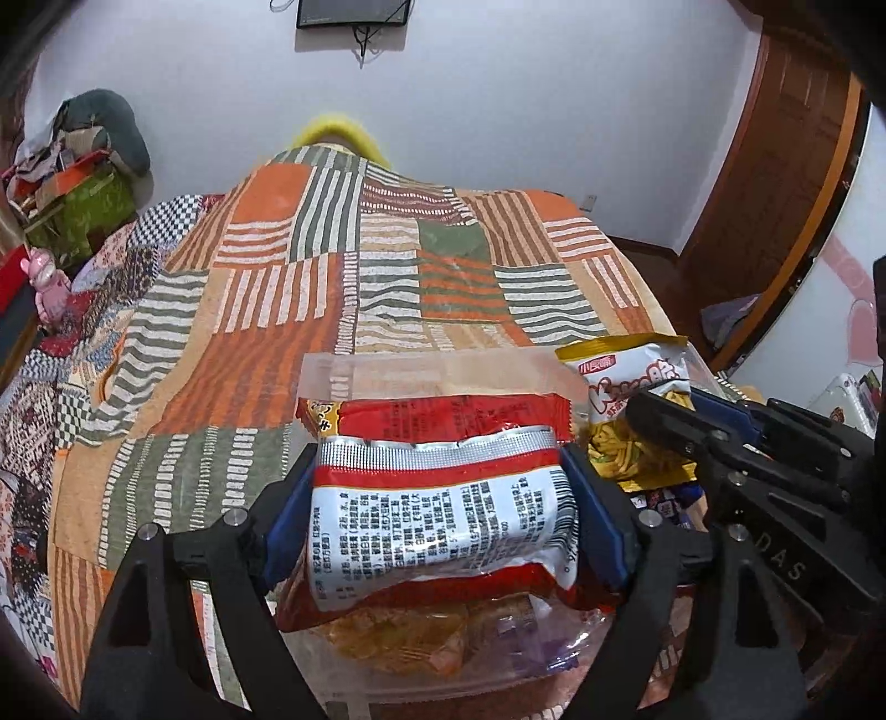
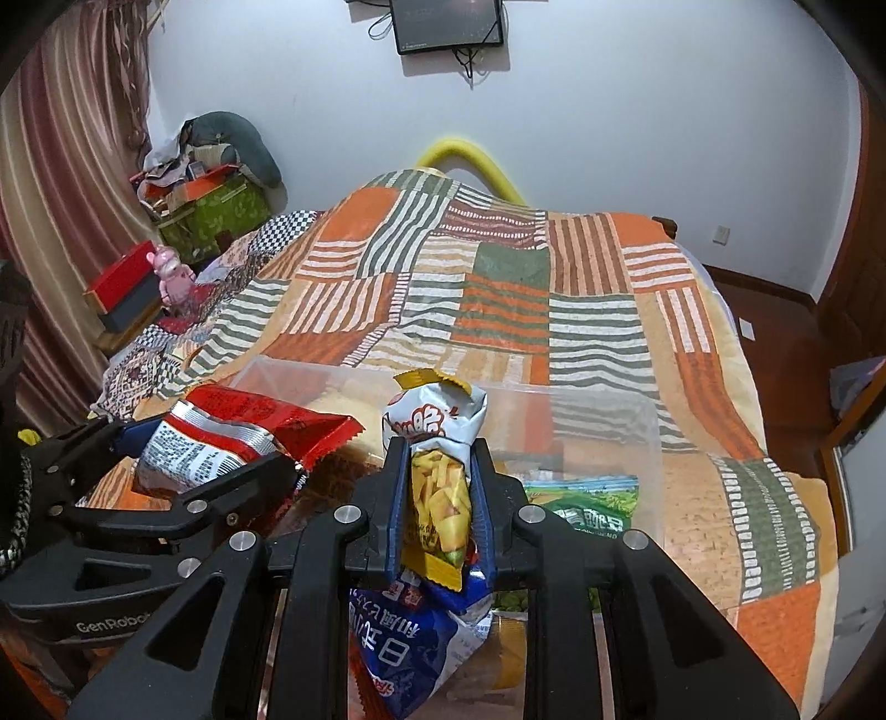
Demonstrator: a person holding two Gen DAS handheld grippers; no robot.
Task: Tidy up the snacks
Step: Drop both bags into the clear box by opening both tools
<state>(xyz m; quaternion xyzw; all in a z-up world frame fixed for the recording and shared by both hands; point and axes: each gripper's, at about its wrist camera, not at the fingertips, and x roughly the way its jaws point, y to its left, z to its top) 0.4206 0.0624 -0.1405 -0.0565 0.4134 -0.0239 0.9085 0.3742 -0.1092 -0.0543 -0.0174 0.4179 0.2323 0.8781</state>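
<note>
My left gripper point(image 1: 443, 509) has its jaws set wide, blue pads against both sides of a red and silver snack bag point(image 1: 437, 498), which hangs over the clear plastic bin point(image 1: 354, 368) with other packets below it. My right gripper point(image 2: 440, 498) has its jaws narrow, pinched on a yellow and white chips bag point(image 2: 437, 437) held upright above a blue packet point(image 2: 410, 648) and a green packet point(image 2: 587, 504) in the same bin. The bin sits on the bed's striped patchwork quilt point(image 2: 498, 288). Beyond it, a wall-mounted screen point(image 2: 448, 25) hangs on the white wall.
</note>
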